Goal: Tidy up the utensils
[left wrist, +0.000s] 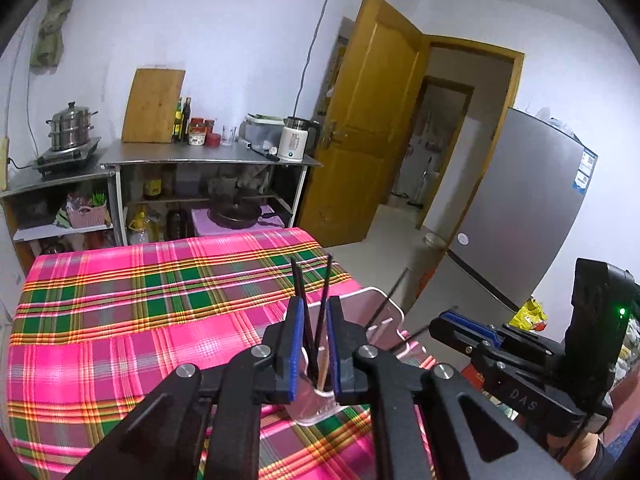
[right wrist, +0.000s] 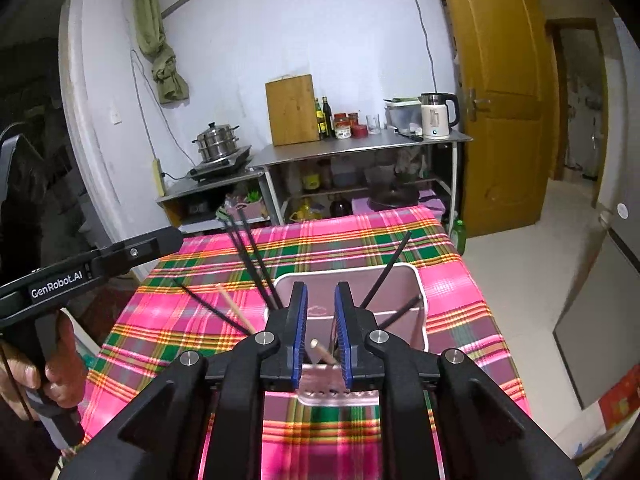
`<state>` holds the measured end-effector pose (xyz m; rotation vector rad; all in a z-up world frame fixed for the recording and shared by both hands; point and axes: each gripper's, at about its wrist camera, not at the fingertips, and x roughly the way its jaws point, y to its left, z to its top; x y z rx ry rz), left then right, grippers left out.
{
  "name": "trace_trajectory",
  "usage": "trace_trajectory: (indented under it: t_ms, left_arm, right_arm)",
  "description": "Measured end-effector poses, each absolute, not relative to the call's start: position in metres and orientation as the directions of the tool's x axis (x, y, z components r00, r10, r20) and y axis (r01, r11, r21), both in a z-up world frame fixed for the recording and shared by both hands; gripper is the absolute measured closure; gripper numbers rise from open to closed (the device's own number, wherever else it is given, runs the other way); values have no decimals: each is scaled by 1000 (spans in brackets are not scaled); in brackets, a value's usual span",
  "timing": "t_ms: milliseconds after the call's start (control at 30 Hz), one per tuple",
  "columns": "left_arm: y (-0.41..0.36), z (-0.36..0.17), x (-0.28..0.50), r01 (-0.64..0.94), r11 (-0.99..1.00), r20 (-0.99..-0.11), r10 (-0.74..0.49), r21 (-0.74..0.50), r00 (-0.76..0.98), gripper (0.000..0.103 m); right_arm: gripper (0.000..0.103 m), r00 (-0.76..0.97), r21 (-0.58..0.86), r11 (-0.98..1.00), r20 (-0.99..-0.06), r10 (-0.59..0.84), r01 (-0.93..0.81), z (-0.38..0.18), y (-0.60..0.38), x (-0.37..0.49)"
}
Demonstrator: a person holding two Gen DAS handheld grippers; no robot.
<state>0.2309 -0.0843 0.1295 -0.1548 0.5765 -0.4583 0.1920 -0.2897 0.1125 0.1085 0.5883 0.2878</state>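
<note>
The table (right wrist: 168, 320) had a pink holder (right wrist: 416, 280) near its edge, so chopsticks (right wrist: 384, 272) stood leaning in it (tidy enough). The right gripper (right wrist: 322, 332) hung over it, jaws apart, empty; the left gripper (left wrist: 316, 344) was also slightly apart, pinching nothing.

Left tongs (left wrist: 315, 328) stand slightly parted over a pink utensil holder (left wrist: 384, 312) on the plaid-covered worktop (left wrist: 120, 312). Dark chopsticks (left wrist: 300, 292) rise between the pads, contact undetermined. Right tongs (left wrist: 460, 320) alongside.
</note>
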Motion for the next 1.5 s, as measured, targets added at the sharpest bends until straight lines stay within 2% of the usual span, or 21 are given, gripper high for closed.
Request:
trace_trajectory:
  t_ms: [233, 367, 933, 1500]
  left_arm:
    - [-82, 121, 184, 384, 896, -476, -444, -224, 759, 85]
    - [-83, 111, 158, 388, 899, -479, -437, -204, 762, 83]
    - [-70, 52, 82, 356, 914, -512, -404, -194, 758, 83]
    - [-69, 34, 46, 363, 916, -514, -397, -171, 761, 83]
  right_arm:
    - [87, 807, 186, 955, -511, 297, -233, 110, -288, 154]
    - [83, 809, 180, 956, -509, 294, -234, 104, -284, 130]
    - [81, 797, 152, 965, -544, 264, -215, 65, -269, 62]
    - [81, 781, 106, 974, -582, 226, -202, 38, -262, 27]
